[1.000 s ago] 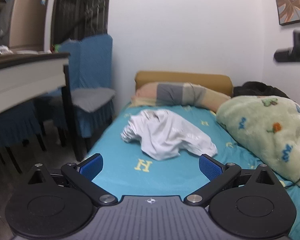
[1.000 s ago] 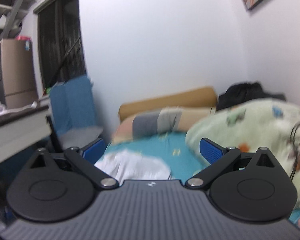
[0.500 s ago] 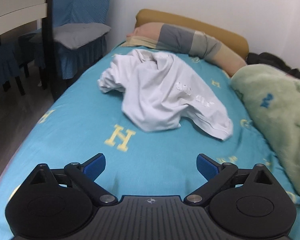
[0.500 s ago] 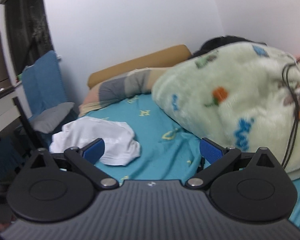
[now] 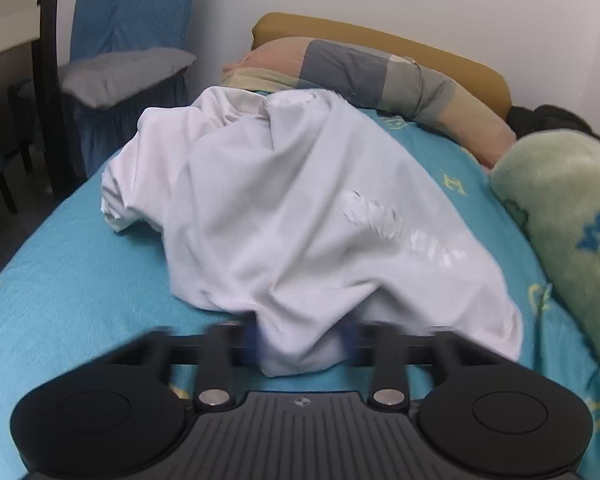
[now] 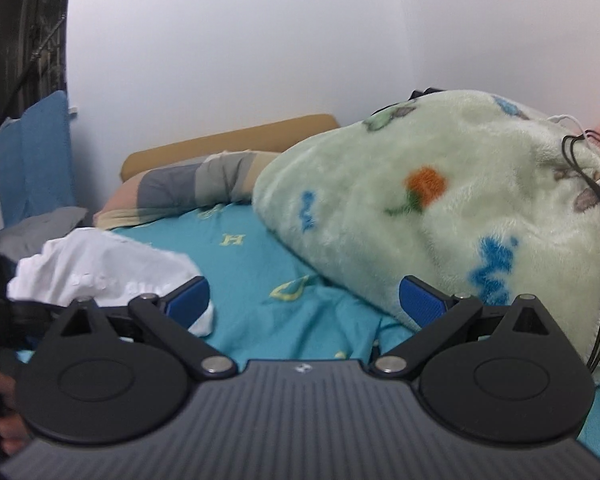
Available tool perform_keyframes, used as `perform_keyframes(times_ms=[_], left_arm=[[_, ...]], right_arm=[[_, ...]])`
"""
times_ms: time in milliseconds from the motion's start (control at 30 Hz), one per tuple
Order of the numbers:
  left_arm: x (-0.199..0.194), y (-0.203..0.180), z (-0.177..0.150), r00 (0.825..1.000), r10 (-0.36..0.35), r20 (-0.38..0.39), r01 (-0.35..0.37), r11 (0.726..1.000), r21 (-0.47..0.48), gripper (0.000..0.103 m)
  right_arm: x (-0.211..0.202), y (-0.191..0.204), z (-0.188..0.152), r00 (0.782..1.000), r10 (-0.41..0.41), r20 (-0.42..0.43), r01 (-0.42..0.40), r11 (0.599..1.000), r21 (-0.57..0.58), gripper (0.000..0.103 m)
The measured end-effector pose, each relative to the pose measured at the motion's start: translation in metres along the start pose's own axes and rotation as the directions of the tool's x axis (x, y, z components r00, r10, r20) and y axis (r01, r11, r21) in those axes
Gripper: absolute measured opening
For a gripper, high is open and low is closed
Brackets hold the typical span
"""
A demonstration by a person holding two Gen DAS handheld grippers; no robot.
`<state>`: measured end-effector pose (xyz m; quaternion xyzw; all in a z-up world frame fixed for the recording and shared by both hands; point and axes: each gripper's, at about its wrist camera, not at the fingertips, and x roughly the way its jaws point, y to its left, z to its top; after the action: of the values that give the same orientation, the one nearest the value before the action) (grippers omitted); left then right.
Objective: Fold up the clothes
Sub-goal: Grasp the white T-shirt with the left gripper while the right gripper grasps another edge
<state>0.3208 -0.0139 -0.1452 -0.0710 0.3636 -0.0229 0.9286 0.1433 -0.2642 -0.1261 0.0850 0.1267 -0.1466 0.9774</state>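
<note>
While the left gripper (image 5: 303,340) sits low on the bed (image 5: 80,280), its jaws are closing on the nearest bunched edge of the white shirt (image 5: 300,216); motion blur hides whether they have fully clenched. Beyond the jaws the crumpled shirt spreads toward the striped pillow (image 5: 380,76). Over on the right gripper (image 6: 304,300), the jaws stand released and apart with only teal sheet between them. One corner of the shirt (image 6: 100,272) lies just behind its left jaw, and the green fleece blanket (image 6: 440,208) rises behind the other.
</note>
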Motion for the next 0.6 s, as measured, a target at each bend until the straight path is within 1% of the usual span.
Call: perform_keyframes(times_ms=[67,133,200,233,300,367,433,567,600], left_arm=[[-0.013,0.005,0.007,1.0,-0.021,0.011,0.022,1.0,-0.022,0.009],[-0.037,0.01,0.012,0.999,-0.043,0.022,0.044,0.998,-0.036,0.007],[-0.07,0.011,0.01,0.997,-0.077,0.026,0.078,0.996,-0.033,0.007],[-0.087,0.012,0.009,0.995,-0.094,0.027,0.095,0.995,-0.032,0.007],[-0.12,0.013,0.007,0.991,-0.128,0.031,0.128,0.991,-0.029,0.007],[-0.146,0.016,-0.003,0.987,-0.159,0.034,0.16,0.987,-0.025,0.007],[-0.171,0.019,-0.013,0.981,-0.191,0.036,0.192,0.981,-0.02,0.006],[-0.223,0.026,-0.032,0.966,-0.254,0.041,0.255,0.967,-0.011,0.006],[-0.236,0.028,-0.037,0.962,-0.27,0.042,0.27,0.963,-0.008,0.006]], right_arm=[[0.001,0.001,-0.002,1.0,-0.003,0.015,0.003,1.0,-0.002,0.103],[-0.004,0.002,-0.004,0.999,-0.004,0.037,0.004,1.0,-0.004,0.103],[-0.011,0.003,-0.005,0.998,-0.01,0.055,0.011,1.0,-0.014,0.103],[-0.016,0.004,-0.005,0.998,0.007,0.066,-0.005,1.0,-0.024,0.103],[-0.026,0.01,-0.006,0.995,0.048,0.083,-0.044,0.998,-0.051,0.103],[-0.041,0.021,-0.006,0.989,0.119,0.089,-0.111,0.99,-0.086,0.103],[-0.059,0.032,-0.005,0.975,0.2,0.098,-0.188,0.975,-0.123,0.103],[-0.1,0.048,-0.002,0.945,0.317,0.084,-0.299,0.938,-0.177,0.103],[-0.107,0.051,-0.001,0.937,0.343,0.067,-0.328,0.929,-0.171,0.103]])
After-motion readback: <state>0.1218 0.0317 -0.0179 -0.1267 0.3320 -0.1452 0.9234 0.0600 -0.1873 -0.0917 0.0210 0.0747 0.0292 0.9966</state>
